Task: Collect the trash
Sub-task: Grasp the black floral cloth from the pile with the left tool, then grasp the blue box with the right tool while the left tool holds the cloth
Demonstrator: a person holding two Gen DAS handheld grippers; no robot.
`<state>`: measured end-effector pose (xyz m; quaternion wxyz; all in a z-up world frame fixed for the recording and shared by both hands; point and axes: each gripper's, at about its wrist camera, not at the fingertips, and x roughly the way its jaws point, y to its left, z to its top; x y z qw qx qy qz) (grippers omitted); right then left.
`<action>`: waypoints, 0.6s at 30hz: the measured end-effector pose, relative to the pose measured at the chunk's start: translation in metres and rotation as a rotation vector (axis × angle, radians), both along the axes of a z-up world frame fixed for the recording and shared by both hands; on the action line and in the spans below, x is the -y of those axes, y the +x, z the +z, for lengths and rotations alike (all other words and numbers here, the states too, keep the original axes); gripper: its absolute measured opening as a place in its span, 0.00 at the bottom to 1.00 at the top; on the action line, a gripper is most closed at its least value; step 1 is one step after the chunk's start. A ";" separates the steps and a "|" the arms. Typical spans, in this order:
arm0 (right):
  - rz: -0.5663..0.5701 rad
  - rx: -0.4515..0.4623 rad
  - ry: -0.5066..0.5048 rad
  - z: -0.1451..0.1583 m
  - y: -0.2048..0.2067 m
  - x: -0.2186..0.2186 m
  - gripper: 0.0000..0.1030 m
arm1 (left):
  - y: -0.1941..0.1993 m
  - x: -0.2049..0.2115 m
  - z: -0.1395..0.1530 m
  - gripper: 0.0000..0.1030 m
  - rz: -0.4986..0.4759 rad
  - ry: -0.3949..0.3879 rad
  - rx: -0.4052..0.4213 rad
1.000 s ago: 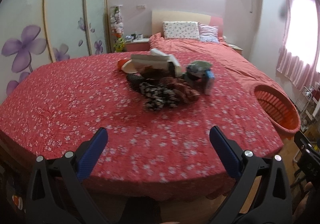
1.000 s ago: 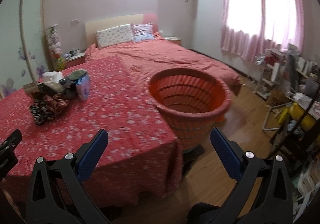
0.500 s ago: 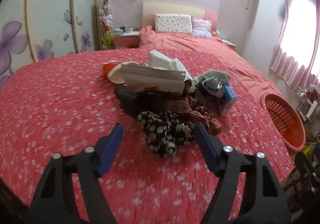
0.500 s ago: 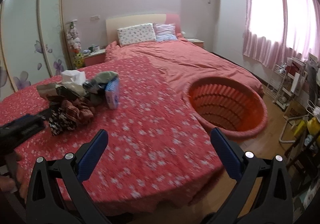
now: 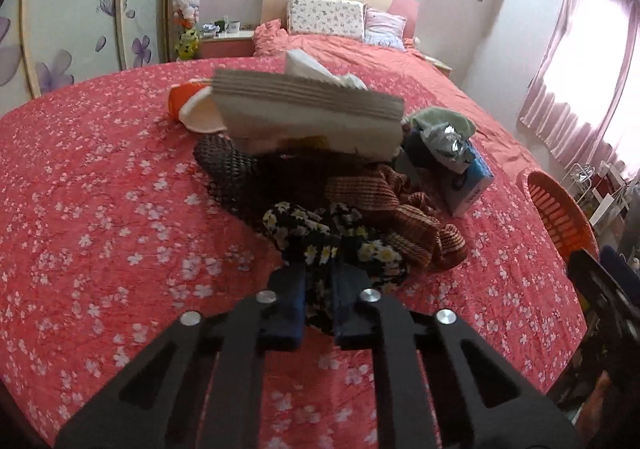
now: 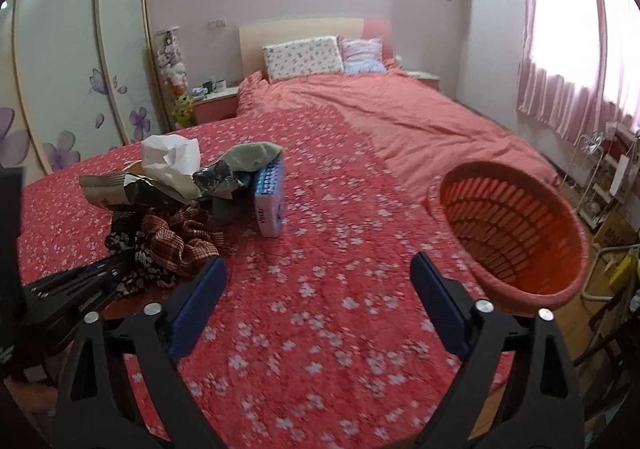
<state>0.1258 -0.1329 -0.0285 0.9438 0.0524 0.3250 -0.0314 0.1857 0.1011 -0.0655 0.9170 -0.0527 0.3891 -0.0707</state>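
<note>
Crowding the floral cloth (image 5: 320,245): box (image 5: 466,185), bag (image 5: 308,109).

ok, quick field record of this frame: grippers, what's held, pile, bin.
left gripper: shut on black floral cloth at the near edge of the pile
right gripper: open, nothing between the fingers, jaws just closing slightly
pile: brown plaid cloth, blue tissue box, crumpled foil wrapper
bin: orange basket beside the bed, looks empty
</note>
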 end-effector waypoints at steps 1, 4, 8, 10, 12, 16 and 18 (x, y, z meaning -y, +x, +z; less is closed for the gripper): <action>0.008 -0.007 0.015 -0.001 0.005 0.000 0.86 | -0.004 -0.004 0.003 0.09 0.000 0.006 0.015; 0.030 -0.016 0.053 -0.002 0.019 -0.003 0.80 | -0.014 -0.019 0.013 0.08 0.015 0.025 0.055; 0.054 -0.026 0.097 -0.003 0.039 -0.009 0.68 | -0.021 -0.048 0.028 0.08 0.060 0.032 0.089; 0.072 -0.034 0.135 -0.004 0.047 -0.011 0.61 | -0.025 -0.065 0.035 0.08 0.094 0.031 0.103; 0.081 -0.043 0.159 -0.005 0.055 -0.014 0.55 | -0.026 -0.081 0.042 0.08 0.127 0.030 0.117; 0.064 -0.060 0.170 -0.010 0.074 -0.018 0.47 | -0.024 -0.107 0.052 0.08 0.185 0.033 0.139; 0.054 -0.075 0.173 -0.013 0.081 -0.016 0.42 | -0.021 -0.115 0.055 0.08 0.203 0.032 0.144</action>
